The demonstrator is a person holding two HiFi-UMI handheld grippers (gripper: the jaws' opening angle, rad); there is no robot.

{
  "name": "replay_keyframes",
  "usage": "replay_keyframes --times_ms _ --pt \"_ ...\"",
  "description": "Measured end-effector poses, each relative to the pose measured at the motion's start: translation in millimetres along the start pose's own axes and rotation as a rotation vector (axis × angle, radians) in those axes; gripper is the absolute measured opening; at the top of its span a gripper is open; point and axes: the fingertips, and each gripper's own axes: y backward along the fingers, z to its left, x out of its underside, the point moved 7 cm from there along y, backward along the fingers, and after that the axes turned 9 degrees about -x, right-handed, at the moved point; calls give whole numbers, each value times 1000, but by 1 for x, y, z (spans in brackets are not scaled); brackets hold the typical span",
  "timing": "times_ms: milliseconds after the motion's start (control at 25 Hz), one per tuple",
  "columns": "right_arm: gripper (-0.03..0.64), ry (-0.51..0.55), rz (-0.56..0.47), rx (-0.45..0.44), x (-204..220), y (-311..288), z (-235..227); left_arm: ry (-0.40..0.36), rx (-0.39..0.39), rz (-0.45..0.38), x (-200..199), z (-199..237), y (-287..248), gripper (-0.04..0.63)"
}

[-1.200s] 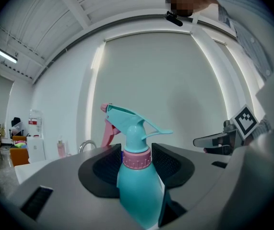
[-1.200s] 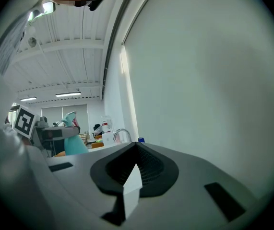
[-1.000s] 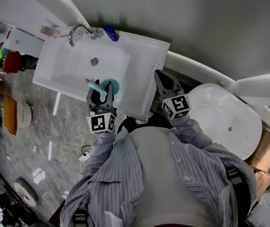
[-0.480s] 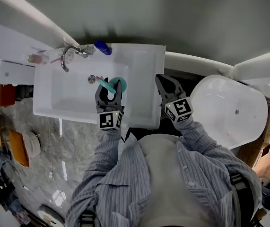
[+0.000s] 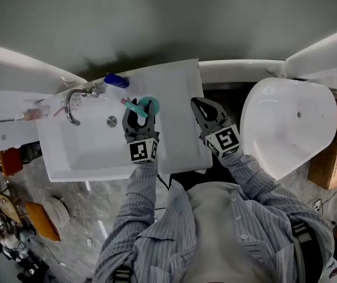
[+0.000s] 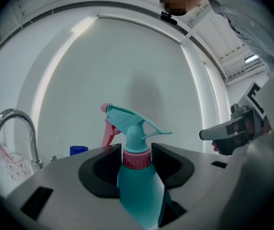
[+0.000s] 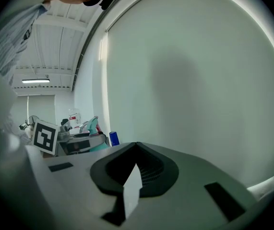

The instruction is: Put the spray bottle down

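A teal spray bottle (image 6: 136,186) with a pink collar and pink trigger stands upright between the jaws of my left gripper (image 6: 137,150), which is shut on its neck. From the head view, the left gripper (image 5: 140,107) holds the spray bottle (image 5: 146,105) over the back right part of the white sink (image 5: 180,93), near the wall. My right gripper (image 5: 205,107) hovers over the sink's right edge, apart from the bottle. Its jaws are shut with nothing in them, tips meeting in the right gripper view (image 7: 137,145).
A chrome faucet (image 5: 72,101) and a blue bottle (image 5: 115,81) stand at the sink's back rim, with the drain (image 5: 112,121) in the basin. A white toilet (image 5: 286,128) is to the right. Clutter and cardboard boxes (image 5: 327,158) lie on the floor.
The left gripper has carried the spray bottle from the basin's front toward the back right, near the wall. The right gripper has followed alongside, still shut. The head view has swung.
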Motion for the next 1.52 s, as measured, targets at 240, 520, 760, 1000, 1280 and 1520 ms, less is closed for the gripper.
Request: replay_keyframes --times_ms 240,520,760,1000,1280,1520 --pt "15 -22 10 53 21 -10 -9 -5 36 1 25 3 -36 193" --pt "15 -41 26 113 36 -7 -27 -62 35 -1 50 7 -77 193" --pt "15 -43 57 141 45 -1 -35 -44 46 9 66 11 -100 193" --pt "15 -51 84 163 51 4 -38 -40 58 27 81 13 -109 193" --pt "15 -50 101 169 54 13 -37 -37 60 20 88 10 -115 193" --pt "15 -43 109 164 56 17 -36 -51 62 7 90 7 -115 193"
